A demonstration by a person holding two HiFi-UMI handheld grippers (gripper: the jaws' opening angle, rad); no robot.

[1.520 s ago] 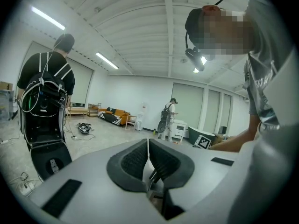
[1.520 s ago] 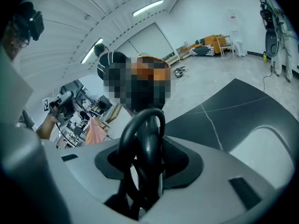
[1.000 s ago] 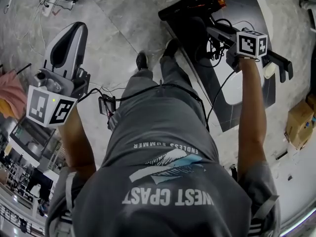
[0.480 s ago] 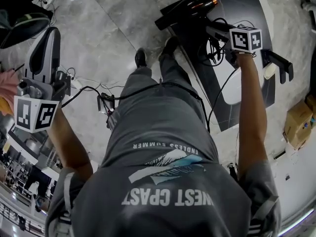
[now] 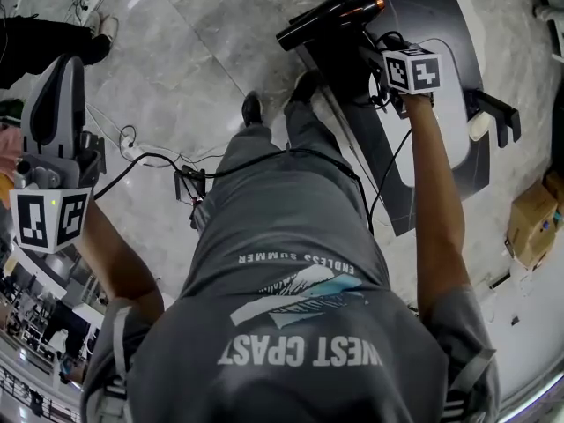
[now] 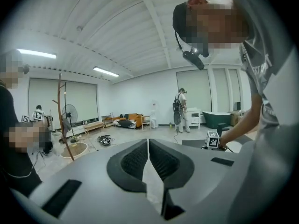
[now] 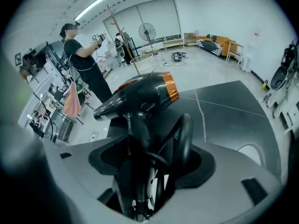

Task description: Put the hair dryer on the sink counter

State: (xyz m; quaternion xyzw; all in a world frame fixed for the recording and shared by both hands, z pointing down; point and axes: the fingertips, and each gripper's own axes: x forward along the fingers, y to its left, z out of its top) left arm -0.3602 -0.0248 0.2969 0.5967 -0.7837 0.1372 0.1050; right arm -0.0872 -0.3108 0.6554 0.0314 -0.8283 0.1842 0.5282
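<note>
Hair dryer, glossy black with an orange band near its rear (image 7: 140, 94): its handle and a black loop of cord (image 7: 189, 134) stand between the jaws of my right gripper (image 7: 149, 171). The jaws have just been opening, and the pads are spread clear of the handle. I judge this a release in progress.

Sink counter, dark slab (image 5: 449, 7) with a white oval basin (image 5: 449, 113): the dryer lies at its corner, nozzle overhanging the grey marble floor (image 5: 194, 51).

Left gripper (image 5: 60, 69), well apart: fingers pressed together, nothing between them.

Remaining, by my reckoning: back out without snagging the cord.
</note>
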